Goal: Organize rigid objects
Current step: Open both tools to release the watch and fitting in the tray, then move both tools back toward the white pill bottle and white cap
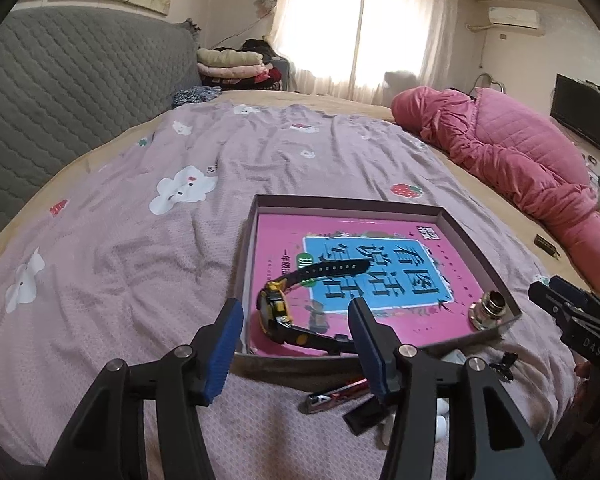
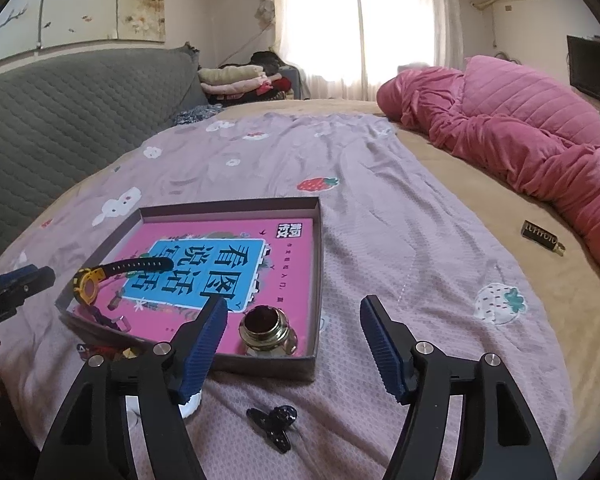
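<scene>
We note a shallow box point(image 1: 476, 248) lying on a mauve bedspread point(image 1: 120, 248) on the bed, with a pink book point(image 1: 284, 232) flat across its floor. A black-and-yellow wristwatch point(image 1: 278, 308) lies on the book in the near left corner of the box, one strap curving up over the blue title panel. A small brass ring-shaped fitting point(image 2: 266, 330) stands in the near right corner, close to the wall. The left gripper point(image 1: 296, 332) hangs over the near edge of the box, its blue fingers point(image 1: 224, 344) apart, the watch lying between them but not pressed. The right gripper point(image 2: 294, 344) hangs just before the box's right corner, fingers wide, nothing between the pads. On the bedspread short of the box we see a black hair clip point(image 2: 274, 424), a red-and-silver item point(image 1: 336, 394) we cannot identify, and something white partly hidden behind the fingers. A small dark tag point(image 2: 540, 236) lies well apart to the right, near a pink quilt point(image 2: 520, 132).
</scene>
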A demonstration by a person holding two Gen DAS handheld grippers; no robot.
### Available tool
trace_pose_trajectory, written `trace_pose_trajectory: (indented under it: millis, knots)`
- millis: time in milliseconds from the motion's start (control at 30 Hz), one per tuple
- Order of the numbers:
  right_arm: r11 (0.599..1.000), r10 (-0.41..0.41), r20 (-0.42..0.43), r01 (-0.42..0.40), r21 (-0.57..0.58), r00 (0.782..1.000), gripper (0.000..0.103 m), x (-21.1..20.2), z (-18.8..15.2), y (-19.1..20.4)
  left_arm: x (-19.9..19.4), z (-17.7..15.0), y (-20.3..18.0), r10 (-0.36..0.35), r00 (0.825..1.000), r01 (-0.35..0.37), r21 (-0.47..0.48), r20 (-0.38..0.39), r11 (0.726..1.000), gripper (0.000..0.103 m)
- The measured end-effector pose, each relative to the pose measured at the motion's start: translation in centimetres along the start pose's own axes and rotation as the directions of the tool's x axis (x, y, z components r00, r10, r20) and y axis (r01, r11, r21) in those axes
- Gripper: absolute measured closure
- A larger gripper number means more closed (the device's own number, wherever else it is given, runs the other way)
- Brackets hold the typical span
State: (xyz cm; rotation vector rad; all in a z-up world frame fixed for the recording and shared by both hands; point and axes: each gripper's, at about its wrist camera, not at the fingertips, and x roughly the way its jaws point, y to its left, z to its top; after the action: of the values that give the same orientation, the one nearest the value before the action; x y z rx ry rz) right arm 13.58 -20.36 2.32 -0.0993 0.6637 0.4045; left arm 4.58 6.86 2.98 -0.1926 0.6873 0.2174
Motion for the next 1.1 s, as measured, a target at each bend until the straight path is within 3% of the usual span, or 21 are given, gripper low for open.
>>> trace_pose_trajectory:
  millis: [533,1100]
  knots:
    - [1.000,-0.022,0.013,0.022,-0.006,1.000,0.030,-2.6,-0.2,-0.6,-3.2,-1.5,-1.7,-0.026,1.000,0.026,0.053,0.013,0.998,0.047]
    - [0.992,0.070,-0.004,-0.070,-0.101,0.998,0.029,-4.7,-1.8,3.6,-4.7,-2.5,-2.8,-0.057,0.998,0.057,0.086,-0.002,0.995,0.047]
